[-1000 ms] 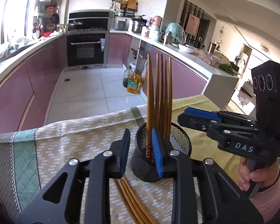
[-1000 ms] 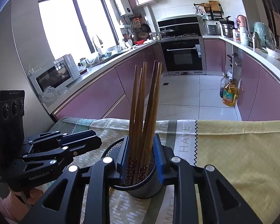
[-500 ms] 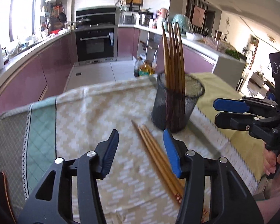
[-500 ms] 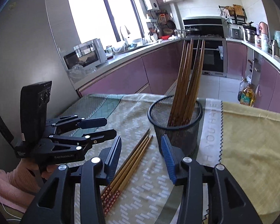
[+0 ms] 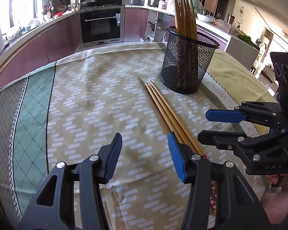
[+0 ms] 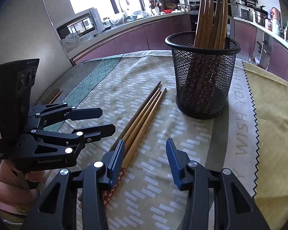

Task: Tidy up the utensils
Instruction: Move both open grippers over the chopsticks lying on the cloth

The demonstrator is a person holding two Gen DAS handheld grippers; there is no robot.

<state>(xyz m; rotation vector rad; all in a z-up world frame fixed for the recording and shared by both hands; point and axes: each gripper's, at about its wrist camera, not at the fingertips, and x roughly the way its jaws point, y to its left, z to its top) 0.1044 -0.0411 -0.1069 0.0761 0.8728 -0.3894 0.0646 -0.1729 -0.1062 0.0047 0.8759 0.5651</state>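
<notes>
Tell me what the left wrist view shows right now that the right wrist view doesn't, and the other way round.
Only the left wrist view shows the right gripper from the side, open and empty, and the oven straight ahead.

Only the right wrist view shows the left gripper from the side, also open, plus the microwave by the window and the lettering on the cloth.

Both show the mesh holder standing upright with chopsticks in it, and the loose chopsticks lying together on the patterned cloth beside it, not in either gripper.

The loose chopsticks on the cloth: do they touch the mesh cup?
Apart. The right wrist view shows cloth between the chopsticks and the cup.
</notes>
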